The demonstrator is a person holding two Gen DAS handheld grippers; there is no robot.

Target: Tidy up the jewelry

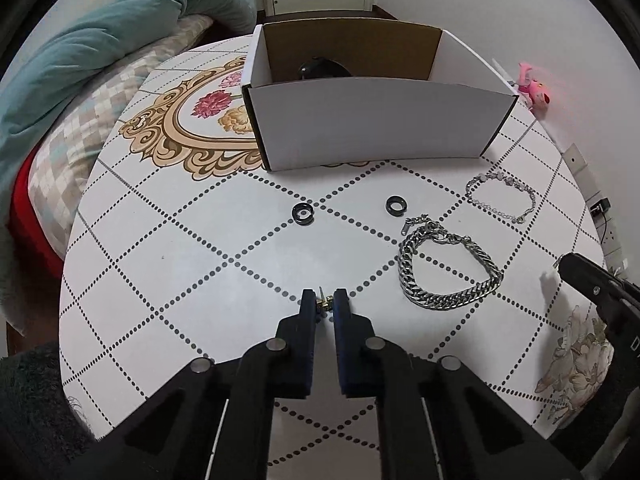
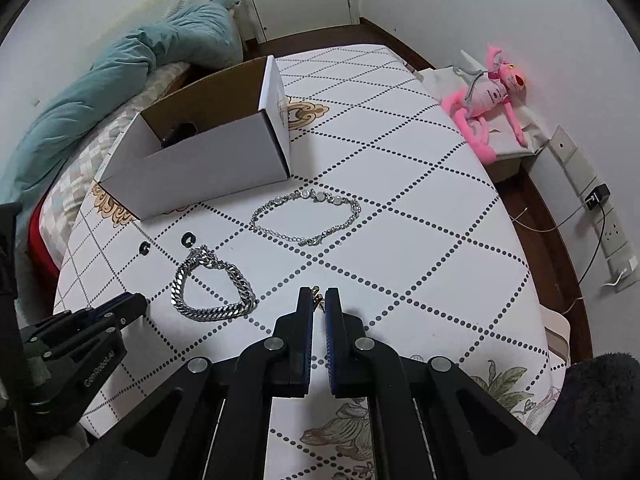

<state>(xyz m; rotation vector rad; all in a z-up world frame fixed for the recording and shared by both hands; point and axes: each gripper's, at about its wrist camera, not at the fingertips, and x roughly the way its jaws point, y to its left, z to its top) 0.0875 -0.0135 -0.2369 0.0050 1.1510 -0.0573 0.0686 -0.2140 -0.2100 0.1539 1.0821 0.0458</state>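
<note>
An open white cardboard box with a brown interior [image 1: 372, 120] stands on the white tablecloth with dotted diamond lines [image 1: 200, 248], toward the far side. Inside it, against the left end, lies one dark rounded object [image 1: 320, 69]; its nature cannot be made out, since the front wall hides most of it. The rest of the visible interior shows only bare brown card. In front of the box, on the cloth, lie two small black rings [image 1: 303, 212] [image 1: 396, 204], well apart from each other. To their right rests a heavy silver curb-link bracelet [image 1: 448, 268], and beyond it, nearer the box's right corner, a thin silver chain bracelet with round stones [image 1: 500, 196]; the two bracelets are near but not touching. The left gripper [image 1: 324, 300] has its jaws drawn close upon a small gold-coloured earring [image 1: 325, 301] at the tips, low at the cloth. The right gripper [image 2: 319, 298] likewise has its jaws nearly together, pinching a small gold-coloured piece [image 2: 317, 295] just right of the heavy bracelet. A pink plush toy [image 2: 490, 96] lies beside the table.
</note>
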